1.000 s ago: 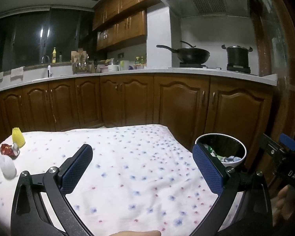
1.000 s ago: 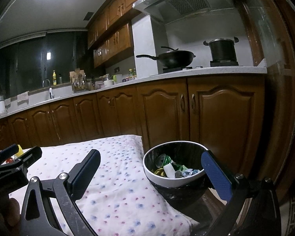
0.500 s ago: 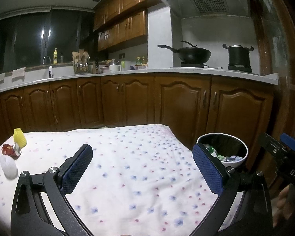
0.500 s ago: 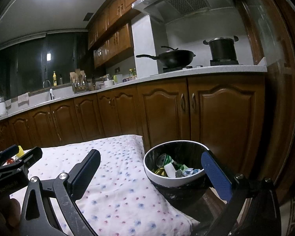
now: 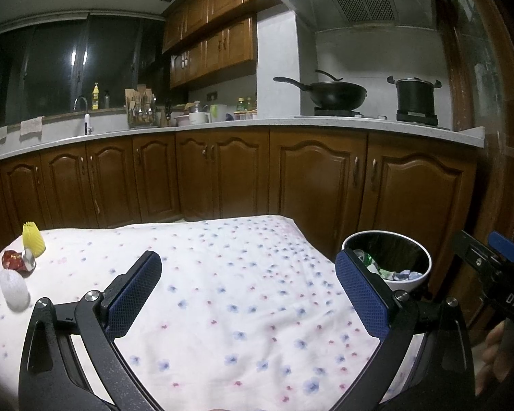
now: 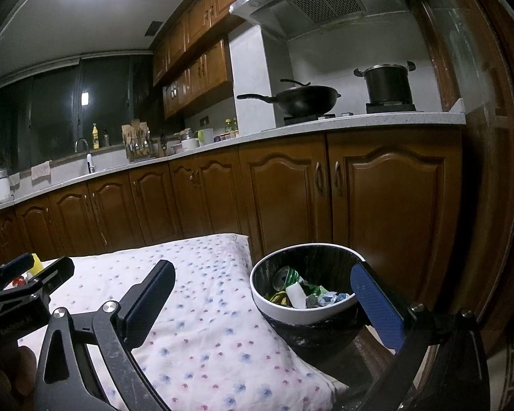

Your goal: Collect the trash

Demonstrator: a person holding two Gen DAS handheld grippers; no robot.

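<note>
Three pieces of trash lie at the far left of the table with the flowered cloth (image 5: 222,291): a yellow foam net (image 5: 33,242), a red crumpled wrapper (image 5: 17,260) and a white foam net (image 5: 14,289). A white-rimmed bin (image 5: 387,260) with cans and paper stands off the table's right end; it also shows in the right wrist view (image 6: 306,287). My left gripper (image 5: 248,286) is open and empty above the cloth. My right gripper (image 6: 262,294) is open and empty, beside the bin's near rim.
Brown kitchen cabinets (image 5: 222,174) and a stone counter run behind the table. A wok (image 5: 329,94) and a pot (image 5: 415,97) stand on the stove. The right gripper's side (image 5: 497,274) shows at the left view's right edge.
Both views shift only slightly. The left gripper has edged a little back or up; nothing was picked up or let go.
</note>
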